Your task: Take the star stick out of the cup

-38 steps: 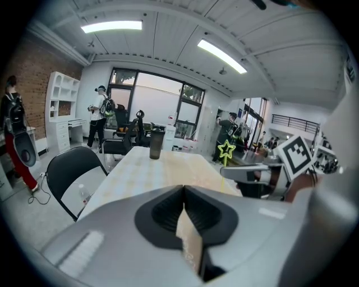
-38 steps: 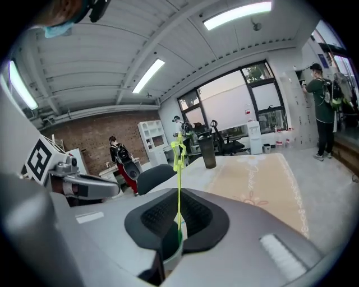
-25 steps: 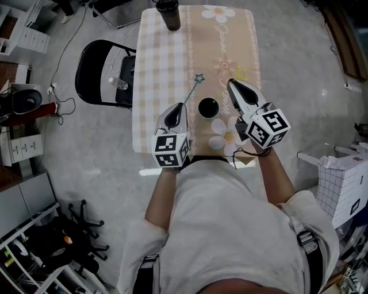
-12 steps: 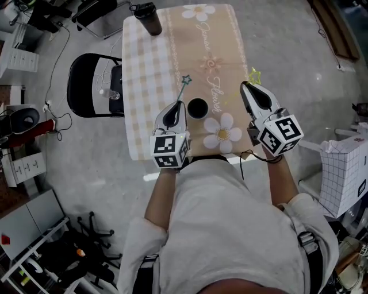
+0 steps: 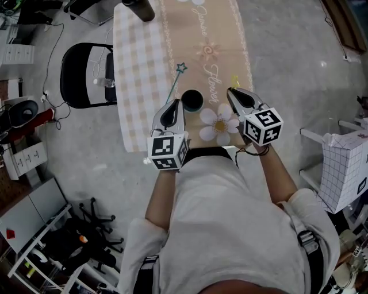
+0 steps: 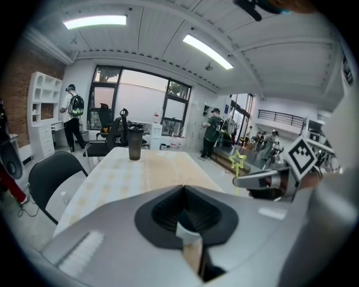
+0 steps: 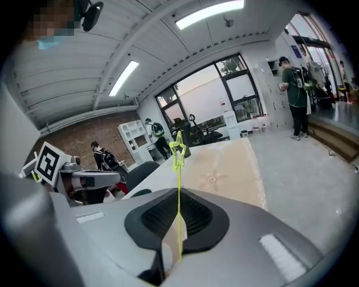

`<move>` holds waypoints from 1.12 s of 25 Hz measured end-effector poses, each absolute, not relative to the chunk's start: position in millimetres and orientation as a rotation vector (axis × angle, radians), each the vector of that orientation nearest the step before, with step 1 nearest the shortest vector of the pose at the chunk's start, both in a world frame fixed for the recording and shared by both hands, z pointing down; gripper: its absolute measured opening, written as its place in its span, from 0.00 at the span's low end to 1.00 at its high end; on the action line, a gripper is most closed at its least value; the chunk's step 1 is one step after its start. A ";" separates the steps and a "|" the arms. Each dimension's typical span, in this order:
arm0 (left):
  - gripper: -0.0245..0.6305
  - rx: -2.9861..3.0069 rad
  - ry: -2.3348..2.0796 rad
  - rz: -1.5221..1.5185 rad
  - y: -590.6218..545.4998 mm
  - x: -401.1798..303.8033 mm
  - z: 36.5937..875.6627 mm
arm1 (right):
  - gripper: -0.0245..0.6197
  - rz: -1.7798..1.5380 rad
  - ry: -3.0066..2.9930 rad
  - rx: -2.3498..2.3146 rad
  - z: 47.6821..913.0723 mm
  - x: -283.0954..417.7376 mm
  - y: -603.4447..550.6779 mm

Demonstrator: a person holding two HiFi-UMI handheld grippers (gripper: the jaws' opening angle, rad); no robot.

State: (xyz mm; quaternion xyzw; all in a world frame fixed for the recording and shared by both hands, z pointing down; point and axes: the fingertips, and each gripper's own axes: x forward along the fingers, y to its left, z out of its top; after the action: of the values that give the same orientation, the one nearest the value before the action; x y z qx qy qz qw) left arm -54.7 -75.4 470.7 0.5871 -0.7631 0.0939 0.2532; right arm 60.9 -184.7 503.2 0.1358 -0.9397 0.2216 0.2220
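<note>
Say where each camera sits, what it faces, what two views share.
Head view: on the head, steeply down at table, cup, torso, forearms, left gripper, right gripper.
Left gripper view: along its shut jaws, down the table; right gripper at right.
Right gripper view: along jaws shut on yellow star stick; left gripper at left.
Both gripper views show it.

Open worktop [image 5: 144,51] through the upper centre of the frame, cup [image 5: 191,100] and teal star stick [image 5: 181,68] mid-frame, dark tumbler [image 5: 138,7] at the top edge.
</note>
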 end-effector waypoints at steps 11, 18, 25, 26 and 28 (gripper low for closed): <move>0.04 1.457 -2.093 0.285 -53.7 -62.8 493.0 | 0.08 0.652 -2.512 0.369 560.6 49.2 -205.3; 0.04 1.388 -2.078 0.297 -28.6 -60.8 509.6 | 0.07 0.595 -2.376 0.420 613.6 53.5 -200.0; 0.04 1.384 -2.051 0.262 -11.9 -44.6 521.6 | 0.11 0.578 -2.363 0.485 629.6 58.0 -201.4; 0.04 1.387 -2.054 0.256 -10.1 -42.1 521.3 | 0.16 0.575 -2.376 0.495 627.9 58.7 -202.8; 0.04 1.396 -2.064 0.245 -4.1 -36.7 518.1 | 0.20 0.566 -2.409 0.513 618.9 60.8 -203.6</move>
State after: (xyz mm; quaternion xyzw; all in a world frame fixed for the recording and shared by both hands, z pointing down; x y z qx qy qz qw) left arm -36.7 -4.1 518.1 0.5295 -0.7827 0.0931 0.3136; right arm 60.8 -203.6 618.9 0.1936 -0.9086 0.2135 0.3022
